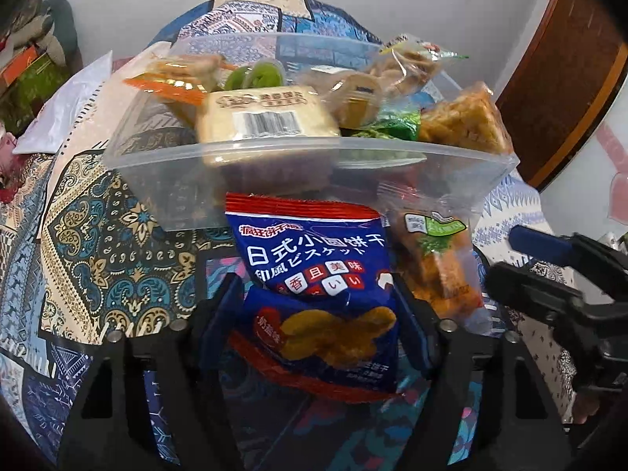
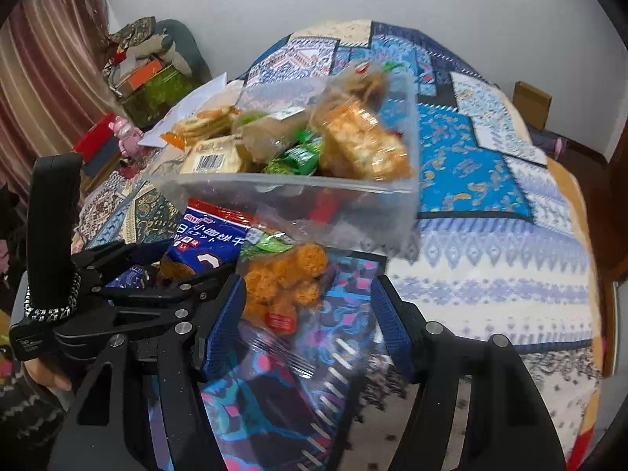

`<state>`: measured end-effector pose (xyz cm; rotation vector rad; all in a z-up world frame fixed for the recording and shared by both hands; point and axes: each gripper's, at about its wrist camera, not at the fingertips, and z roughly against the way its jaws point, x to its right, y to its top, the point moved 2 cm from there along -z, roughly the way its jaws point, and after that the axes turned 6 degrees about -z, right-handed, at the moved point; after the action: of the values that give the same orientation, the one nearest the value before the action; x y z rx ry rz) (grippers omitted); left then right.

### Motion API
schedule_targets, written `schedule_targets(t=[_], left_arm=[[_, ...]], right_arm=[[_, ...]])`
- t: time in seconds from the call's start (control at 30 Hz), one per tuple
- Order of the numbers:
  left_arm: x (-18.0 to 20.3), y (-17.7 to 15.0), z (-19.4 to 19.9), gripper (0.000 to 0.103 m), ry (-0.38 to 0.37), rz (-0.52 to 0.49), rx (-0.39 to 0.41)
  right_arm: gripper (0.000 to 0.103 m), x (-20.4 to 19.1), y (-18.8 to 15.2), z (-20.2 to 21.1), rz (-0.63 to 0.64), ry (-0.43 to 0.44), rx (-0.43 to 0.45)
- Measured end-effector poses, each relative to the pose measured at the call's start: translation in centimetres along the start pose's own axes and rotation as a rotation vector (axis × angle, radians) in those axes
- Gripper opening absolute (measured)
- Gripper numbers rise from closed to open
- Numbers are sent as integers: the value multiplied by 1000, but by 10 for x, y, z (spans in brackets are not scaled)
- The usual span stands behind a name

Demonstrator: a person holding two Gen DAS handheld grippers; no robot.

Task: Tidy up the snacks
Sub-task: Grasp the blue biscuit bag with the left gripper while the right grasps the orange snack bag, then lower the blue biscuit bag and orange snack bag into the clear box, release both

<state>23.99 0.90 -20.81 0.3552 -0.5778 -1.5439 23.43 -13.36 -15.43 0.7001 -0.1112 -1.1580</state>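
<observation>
A clear plastic box (image 1: 168, 180) full of several wrapped snacks stands on the patterned bedspread; it also shows in the right wrist view (image 2: 396, 212). A blue biscuit bag (image 1: 314, 271) lies in front of it, between the fingers of my left gripper (image 1: 314, 314), whose jaws touch the bag's sides. A clear packet of orange snack (image 1: 439, 267) lies to its right; in the right wrist view this packet (image 2: 286, 282) lies between the wide-open fingers of my right gripper (image 2: 310, 314), ungripped. The blue bag (image 2: 208, 239) shows at left there.
The box holds a barcoded beige pack (image 1: 267, 117), green candies (image 2: 298, 157) and a rice cracker bar (image 2: 365, 145). A white bag (image 1: 62, 114) lies left of the box. Clutter and a pink toy (image 2: 127, 137) sit beyond the bed's left edge. A cardboard box (image 2: 532, 102) stands far right.
</observation>
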Motion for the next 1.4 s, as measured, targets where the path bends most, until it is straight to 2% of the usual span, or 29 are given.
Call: schedule_targets(t=[0.1,0.2,0.33,0.43,0.5,0.63,0.7,0.73,1.03,1.4], left_arm=[[-7,-9,8,63,17,1,17],[-16,-15,15,61,5,21,18],[-15,-20,23,61,57,-12,37],[-15,-25,29,60,55,-14,46],[-13,-25,34,60,53,-14,57],[-9,-23,49,60,47,-18,91],[-6,-21,60,60,43,-19,113],[-5,-17,64,60,42,-19,124],[-7,10,101,60,31,-1,218],[-12,55,113,60,46,-3,305]], right_arm=[[62,-7,0,-11,5,14,-15],[62,-14,-1,-23,15,20,-37],[62,-16,-3,-40,22,-2,-65],[62,-13,-3,-45,3,0,-60],[53,-10,-3,-42,-4,11,-53],[43,-12,-6,-30,20,19,-46],[30,-14,-7,-23,32,26,-38],[30,-14,-7,-18,31,34,-34],[29,-27,0,22,49,80,57],[29,-35,46,45,48,73,204]])
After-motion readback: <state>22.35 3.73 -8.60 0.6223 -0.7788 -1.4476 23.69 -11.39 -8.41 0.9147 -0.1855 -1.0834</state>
